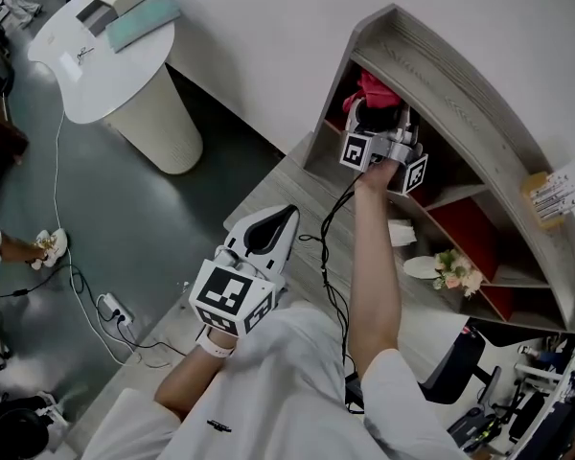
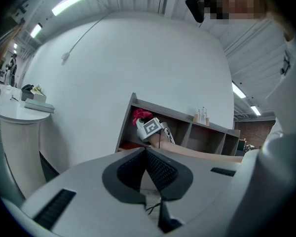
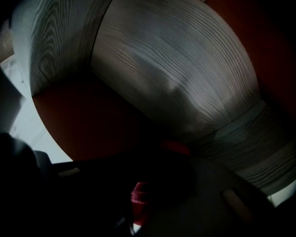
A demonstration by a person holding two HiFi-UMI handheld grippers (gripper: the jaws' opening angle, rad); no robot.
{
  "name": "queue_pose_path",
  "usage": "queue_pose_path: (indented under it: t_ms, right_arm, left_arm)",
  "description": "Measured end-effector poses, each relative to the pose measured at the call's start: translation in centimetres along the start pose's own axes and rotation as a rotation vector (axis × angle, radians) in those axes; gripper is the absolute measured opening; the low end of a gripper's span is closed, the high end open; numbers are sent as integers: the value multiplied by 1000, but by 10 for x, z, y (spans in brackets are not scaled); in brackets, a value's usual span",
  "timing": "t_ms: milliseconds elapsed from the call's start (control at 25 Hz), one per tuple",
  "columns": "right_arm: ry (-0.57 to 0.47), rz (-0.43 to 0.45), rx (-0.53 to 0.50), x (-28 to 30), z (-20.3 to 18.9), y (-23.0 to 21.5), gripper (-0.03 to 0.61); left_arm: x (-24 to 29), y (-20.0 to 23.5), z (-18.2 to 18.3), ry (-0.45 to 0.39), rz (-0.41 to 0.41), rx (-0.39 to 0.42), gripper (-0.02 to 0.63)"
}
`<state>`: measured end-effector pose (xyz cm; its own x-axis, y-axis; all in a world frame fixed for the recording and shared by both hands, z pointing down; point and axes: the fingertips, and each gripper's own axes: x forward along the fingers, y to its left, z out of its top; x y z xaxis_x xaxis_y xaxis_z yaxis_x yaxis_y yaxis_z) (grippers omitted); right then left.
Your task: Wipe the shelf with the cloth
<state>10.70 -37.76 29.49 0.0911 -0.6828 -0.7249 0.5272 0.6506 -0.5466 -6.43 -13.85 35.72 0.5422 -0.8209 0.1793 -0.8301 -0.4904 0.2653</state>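
Observation:
A grey wood-grain shelf (image 1: 441, 75) with red back panels stands on a wooden top at the right. My right gripper (image 1: 379, 121) reaches into its end compartment and is shut on a red cloth (image 1: 376, 89), which bunches up above the jaws. The right gripper view is dark: a fold of the red cloth (image 3: 139, 196) shows between the jaws, close to the compartment's wooden wall (image 3: 177, 63). My left gripper (image 1: 289, 213) hovers over the wooden top in front of the shelf, away from it, jaws shut and empty. The left gripper view looks past its closed jaws (image 2: 147, 154) to the cloth (image 2: 140, 115).
A round white table (image 1: 105, 65) with books stands at the far left. A power strip (image 1: 110, 307) and cables lie on the dark floor. A white dish (image 1: 422, 266) and flowers (image 1: 455, 271) sit in front of the shelf, with a small box (image 1: 556, 195) on top.

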Motion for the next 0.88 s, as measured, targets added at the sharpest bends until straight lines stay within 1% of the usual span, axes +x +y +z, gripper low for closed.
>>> queue_pose_path:
  t_ms: [160, 480, 720, 880]
  right_arm:
    - [-11, 31, 5, -8, 5, 14, 42]
    - [-65, 37, -84, -27, 35, 58, 38]
    - [-108, 78, -125, -43, 53, 91, 38]
    - [-130, 96, -152, -53, 61, 107, 38]
  left_arm:
    - [-1, -4, 2, -1, -6, 6, 6]
    - [4, -25, -6, 16, -58, 9, 6]
    - [11, -44, -11, 30, -115, 13, 5]
    - [13, -50, -15, 41, -136, 11, 6]
